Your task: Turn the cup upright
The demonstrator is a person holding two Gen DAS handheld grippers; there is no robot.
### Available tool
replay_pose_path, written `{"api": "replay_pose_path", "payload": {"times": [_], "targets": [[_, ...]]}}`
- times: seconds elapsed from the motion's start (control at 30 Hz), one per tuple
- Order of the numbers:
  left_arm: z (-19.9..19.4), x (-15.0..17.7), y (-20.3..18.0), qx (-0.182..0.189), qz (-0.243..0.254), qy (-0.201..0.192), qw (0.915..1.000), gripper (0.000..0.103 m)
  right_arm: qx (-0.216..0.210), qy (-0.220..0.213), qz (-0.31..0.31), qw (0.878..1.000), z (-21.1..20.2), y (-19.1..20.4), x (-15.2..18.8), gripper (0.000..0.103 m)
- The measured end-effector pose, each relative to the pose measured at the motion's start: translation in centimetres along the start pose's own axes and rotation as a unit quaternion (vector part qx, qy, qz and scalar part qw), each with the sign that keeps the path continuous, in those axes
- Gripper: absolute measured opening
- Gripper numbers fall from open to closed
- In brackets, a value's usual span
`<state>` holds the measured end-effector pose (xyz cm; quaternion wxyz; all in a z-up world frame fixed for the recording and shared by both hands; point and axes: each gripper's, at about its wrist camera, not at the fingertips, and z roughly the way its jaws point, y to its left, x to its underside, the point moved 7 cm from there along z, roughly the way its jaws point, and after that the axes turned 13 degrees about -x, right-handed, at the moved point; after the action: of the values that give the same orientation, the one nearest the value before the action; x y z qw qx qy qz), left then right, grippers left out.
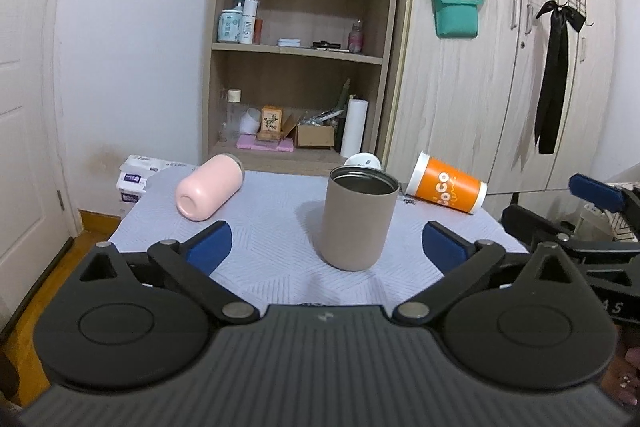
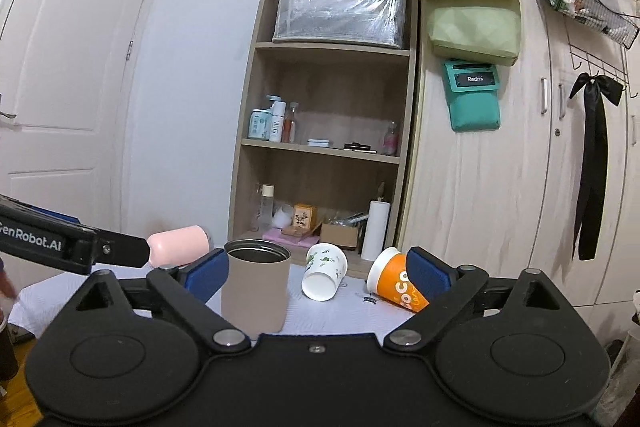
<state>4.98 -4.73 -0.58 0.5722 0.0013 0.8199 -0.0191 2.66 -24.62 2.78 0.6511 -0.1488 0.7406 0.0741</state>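
Observation:
A taupe cup stands upright and open-topped on the table, also in the right wrist view. A pink cup lies on its side at the far left. An orange paper cup lies on its side at the far right. A white floral paper cup lies on its side behind the taupe cup; only its rim shows in the left wrist view. My left gripper is open and empty, just short of the taupe cup. My right gripper is open and empty.
The table wears a pale grey cloth. A wooden shelf unit with bottles and boxes stands behind it, a wardrobe to the right, a white door to the left. Tissue packs lie beyond the table's left corner.

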Motion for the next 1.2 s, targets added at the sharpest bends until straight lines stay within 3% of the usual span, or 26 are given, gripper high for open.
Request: {"api": "replay_pose_path", "payload": {"times": [0.53, 1.2], "targets": [[0.7, 0.8, 0.2, -0.035, 0.015, 0.034, 0.9987, 0.103, 0.021, 0.031, 0.040, 0.998, 0.4, -0.8, 0.8, 0.103], [1.1, 1.2, 1.0, -0.077, 0.011, 0.021, 0.9967, 0.103, 0.035, 0.066, 0.050, 0.996, 1.0, -1.5, 1.6, 0.103]]}}
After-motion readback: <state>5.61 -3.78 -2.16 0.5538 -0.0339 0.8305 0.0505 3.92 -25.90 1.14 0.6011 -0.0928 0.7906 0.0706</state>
